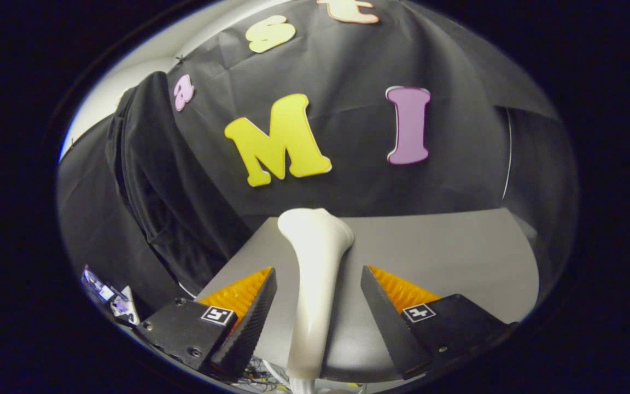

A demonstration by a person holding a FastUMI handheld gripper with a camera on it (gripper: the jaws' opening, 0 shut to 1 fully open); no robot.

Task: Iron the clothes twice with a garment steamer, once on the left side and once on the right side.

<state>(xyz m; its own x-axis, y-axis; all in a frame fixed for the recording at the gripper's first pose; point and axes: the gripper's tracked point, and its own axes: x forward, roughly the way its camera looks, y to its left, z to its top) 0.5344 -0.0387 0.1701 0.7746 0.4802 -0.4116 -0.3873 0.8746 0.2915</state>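
In the gripper view, the claw (319, 298) is spread wide, its two fingers (249, 323) standing apart on either side of the garment steamer (315, 273) with a clear gap showing on both sides of the handle. Neither finger touches it, so nothing is pinched yet. The steamer lies on the grey counter (446, 251), its slim handle running back between the fingers and its broader head resting just beyond their tips, pointed toward the booth wall. That arrangement makes sense as a staging position: with the handle lying along the line of the fingers, the claw can be brought straight over it and pressed together around the narrow part without turning. Below the handle's near end, a cord or hose appears to trail off the counter's front edge, though it is too blurred to be sure.

The task's other thing, a black garment (156, 180), hangs to the left of the counter and beyond the left finger, draped vertically against the dark wall, presumably so the steamer head can be run down each side of it. It is well apart from the steamer. A small device (108, 298) sits low beside the left finger, too unclear to name.

Judging by this layout, the work stands at its very start: the steamer is not yet grasped and the garment untouched.
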